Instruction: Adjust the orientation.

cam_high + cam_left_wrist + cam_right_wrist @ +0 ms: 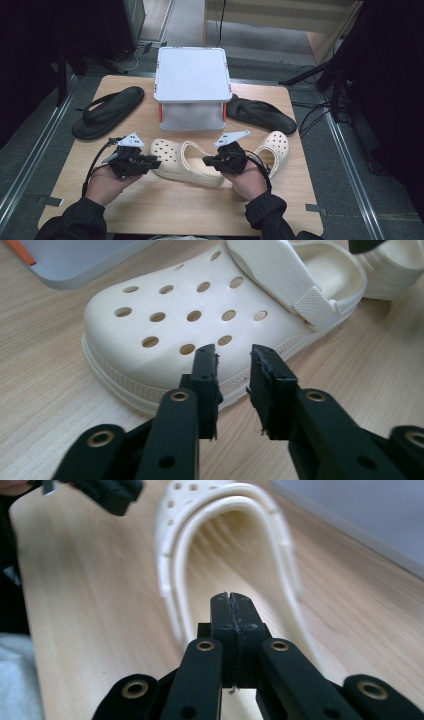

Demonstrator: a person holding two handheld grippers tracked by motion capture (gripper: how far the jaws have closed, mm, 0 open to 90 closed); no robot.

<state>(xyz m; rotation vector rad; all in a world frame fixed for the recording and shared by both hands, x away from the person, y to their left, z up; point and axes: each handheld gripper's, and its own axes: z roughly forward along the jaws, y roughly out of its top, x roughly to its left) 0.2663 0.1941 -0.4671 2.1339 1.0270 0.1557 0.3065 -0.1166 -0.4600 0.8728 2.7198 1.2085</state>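
Left gripper view has the left tool low over the wooden counter, its jaws a little apart and empty, pointing at the perforated toe of the cream foam clog lying just ahead. A risk I see: closing here would pinch only air or skid off the rounded toe edge, shoving the clog sideways. In the right gripper view, the right tool has its jaws pressed together on nothing, aimed at the clog's heel opening; pushed forward that way, it could nudge the shoe instead of gripping its rim. Farther off in the high view, the second cream clog sits near the right hand, where a swing could knock it. Beyond stand the grey lidded plastic box and two black foam flip-flops.
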